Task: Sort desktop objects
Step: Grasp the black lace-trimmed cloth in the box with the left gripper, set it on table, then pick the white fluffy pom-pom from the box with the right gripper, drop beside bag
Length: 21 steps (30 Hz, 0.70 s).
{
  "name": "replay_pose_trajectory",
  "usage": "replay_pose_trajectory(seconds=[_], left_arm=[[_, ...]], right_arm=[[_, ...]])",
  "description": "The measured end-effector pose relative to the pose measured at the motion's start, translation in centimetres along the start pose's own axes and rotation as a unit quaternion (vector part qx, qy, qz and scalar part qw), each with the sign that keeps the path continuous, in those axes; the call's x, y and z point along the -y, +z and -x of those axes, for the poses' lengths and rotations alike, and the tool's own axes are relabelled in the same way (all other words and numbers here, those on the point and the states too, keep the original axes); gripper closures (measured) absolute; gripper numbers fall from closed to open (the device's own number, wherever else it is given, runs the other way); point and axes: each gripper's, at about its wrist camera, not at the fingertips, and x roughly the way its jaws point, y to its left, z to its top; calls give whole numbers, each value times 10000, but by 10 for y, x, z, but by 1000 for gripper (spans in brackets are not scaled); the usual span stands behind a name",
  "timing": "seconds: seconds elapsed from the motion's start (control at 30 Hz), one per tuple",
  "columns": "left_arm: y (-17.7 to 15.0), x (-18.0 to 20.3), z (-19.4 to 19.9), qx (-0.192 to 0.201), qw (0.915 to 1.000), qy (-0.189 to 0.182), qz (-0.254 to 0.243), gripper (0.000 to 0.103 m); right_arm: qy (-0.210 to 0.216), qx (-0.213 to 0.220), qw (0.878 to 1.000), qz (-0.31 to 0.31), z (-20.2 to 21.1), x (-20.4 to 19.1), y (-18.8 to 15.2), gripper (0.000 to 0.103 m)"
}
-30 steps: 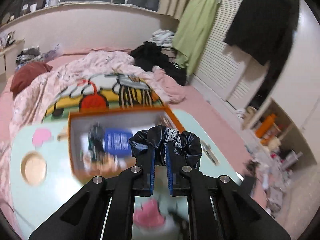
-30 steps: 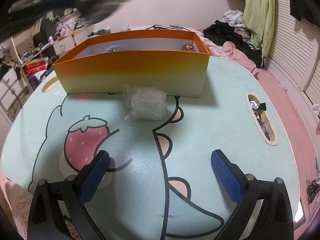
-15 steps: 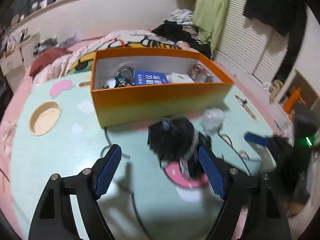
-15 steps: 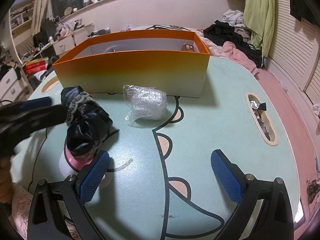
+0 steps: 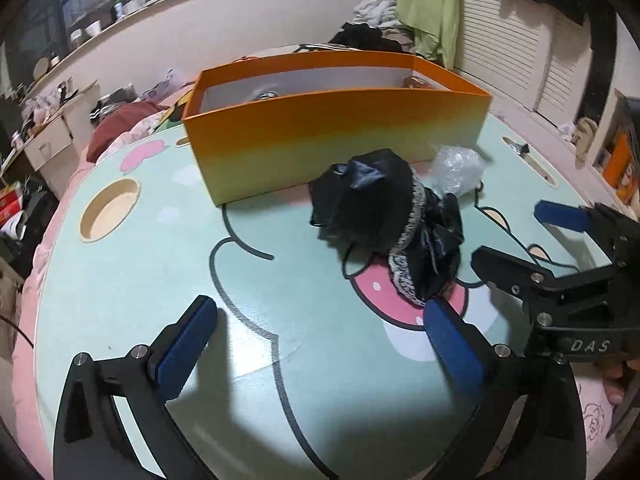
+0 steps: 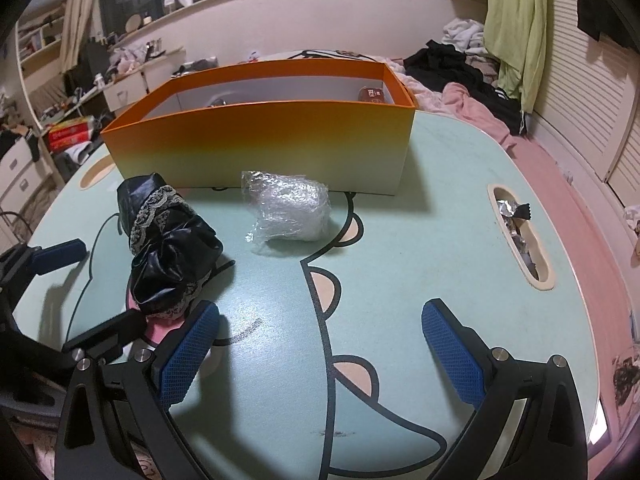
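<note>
A black cloth bundle with lace trim (image 5: 388, 220) lies on the mint table, in front of the orange box (image 5: 332, 136); it also shows in the right wrist view (image 6: 168, 248). A clear plastic wad (image 6: 288, 208) lies by the box's front wall (image 6: 260, 144), and shows in the left wrist view (image 5: 458, 170). My left gripper (image 5: 320, 344) is open and empty, low over the table just short of the bundle. My right gripper (image 6: 320, 352) is open and empty, to the right of the bundle; it shows in the left wrist view (image 5: 520, 236).
The box holds several items, mostly hidden by its wall. The table (image 6: 420, 248) has a round hole (image 5: 110, 210) at the left and a slot with foil wrappers (image 6: 520, 232) at the right. A bed with clothes lies behind.
My left gripper carried the black bundle down from above the box, opened and let it go on the table, then drew back a little. The right gripper has not moved.
</note>
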Motion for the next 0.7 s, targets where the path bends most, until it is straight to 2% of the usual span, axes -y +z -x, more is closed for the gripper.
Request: replay_pose_trajectory(seconds=[0.17,0.23,0.3,0.37,0.47,0.53,0.6,0.67,0.7], left_arm=[[-6,-3,-2,10,9999,79,84,0],[-6,-3,-2,11,9999,81,87,0],[-6,-2,-2,10,9999,82,92,0],[-7,-3,-2,11,9999,59,97,0],[-8,-4,-3,12,9999,45,95,0],[-8,-5,-3,14,9999,49,93,0],[-8,-5,-2,14,9999,49,96,0],[-8,-4,-3,12,9999,46,97,0],[-8,-4,-3,12,9999,45,96,0]], right_arm=[[106,100,9998,-121,0,6,-1,5],[159,169,9996,-187,2,9,-1,13],[94,203,9997,-116,4,5,-1,34],[97,262,9996,-25,8,0,0,46],[188,590,9981,9,26,0,9,46],[486,789,9956,-143,42,4,33,46],[817,808,9932,-197,49,7,65,46],[1023,544,9928,-308,39,10,102,47],[1051,284,9934,-358,25,11,124,56]])
